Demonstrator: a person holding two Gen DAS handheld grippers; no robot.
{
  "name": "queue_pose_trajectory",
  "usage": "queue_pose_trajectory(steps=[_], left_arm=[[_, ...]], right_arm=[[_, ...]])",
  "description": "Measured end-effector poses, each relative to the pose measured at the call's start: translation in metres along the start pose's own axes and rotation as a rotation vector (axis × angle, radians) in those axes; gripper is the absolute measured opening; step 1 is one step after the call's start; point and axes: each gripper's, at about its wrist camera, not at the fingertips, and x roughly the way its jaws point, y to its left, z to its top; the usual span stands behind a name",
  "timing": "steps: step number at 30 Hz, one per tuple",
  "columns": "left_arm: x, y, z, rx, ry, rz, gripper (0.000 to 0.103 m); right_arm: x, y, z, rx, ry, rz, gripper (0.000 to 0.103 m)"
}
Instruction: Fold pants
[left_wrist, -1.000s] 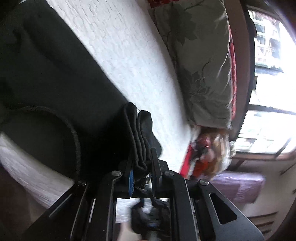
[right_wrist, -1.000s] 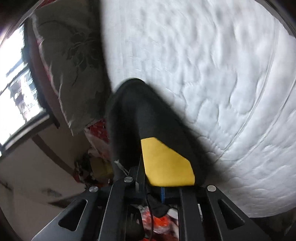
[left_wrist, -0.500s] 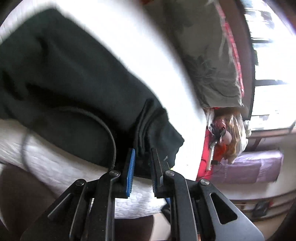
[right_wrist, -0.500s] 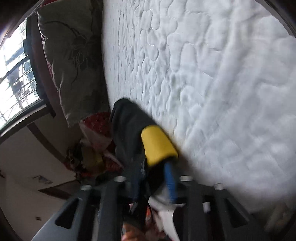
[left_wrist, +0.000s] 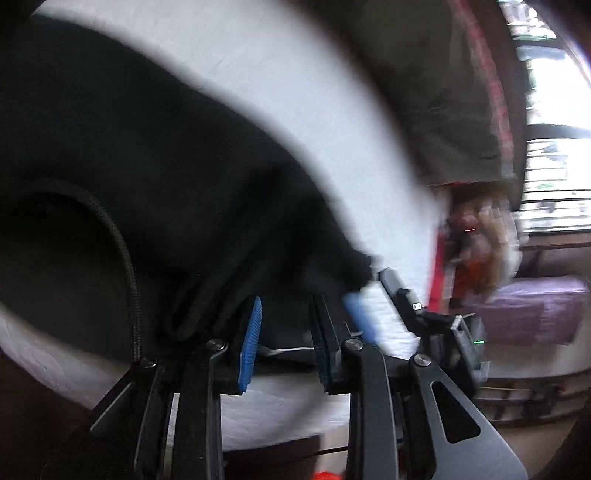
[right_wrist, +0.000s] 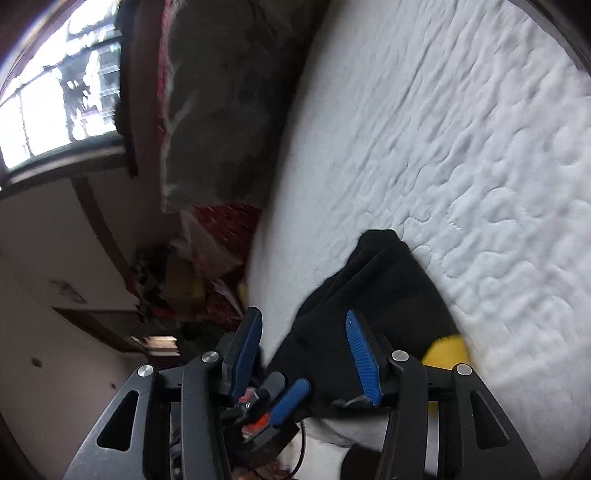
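Black pants (left_wrist: 155, 155) lie on the white quilted bed (left_wrist: 295, 110), folded end toward me. My left gripper (left_wrist: 288, 332) is at that end, its jaws opening; dark cloth shows in the gap but the blue pads (left_wrist: 253, 332) do not press it. In the right wrist view the same end of the pants (right_wrist: 373, 288), with a yellow patch (right_wrist: 447, 347), rests on the bed (right_wrist: 461, 147). My right gripper (right_wrist: 303, 347) hovers just above it, jaws opening and wide apart, holding nothing. The right gripper (left_wrist: 384, 299) also shows blurred beside the left one.
A grey-green floral pillow (right_wrist: 229, 103) stands at the head of the bed under a bright window (right_wrist: 55, 92). Red and orange clutter (left_wrist: 476, 254) and a purple bundle (left_wrist: 535, 310) sit past the bed's edge. A braided black cord (left_wrist: 129, 273) loops over the pants.
Both grippers were shut on the pants' end and have let go; the end now lies on the bed. The right gripper has pulled back and rolled, and the left jaws have parted.
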Motion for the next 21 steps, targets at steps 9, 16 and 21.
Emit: queue_pose_trajectory(steps=[9, 16, 21], left_arm=[[-0.027, 0.003, -0.013, 0.041, -0.031, -0.071, 0.038], [-0.026, 0.017, -0.006, -0.024, -0.001, -0.094, 0.038], [-0.097, 0.021, -0.003, 0.048, -0.112, -0.095, 0.038]], right_arm=[[-0.035, -0.009, -0.011, -0.145, 0.018, -0.079, 0.050], [-0.037, -0.040, -0.034, -0.185, 0.089, -0.176, 0.024], [-0.057, -0.022, -0.032, -0.181, 0.065, -0.149, 0.047]])
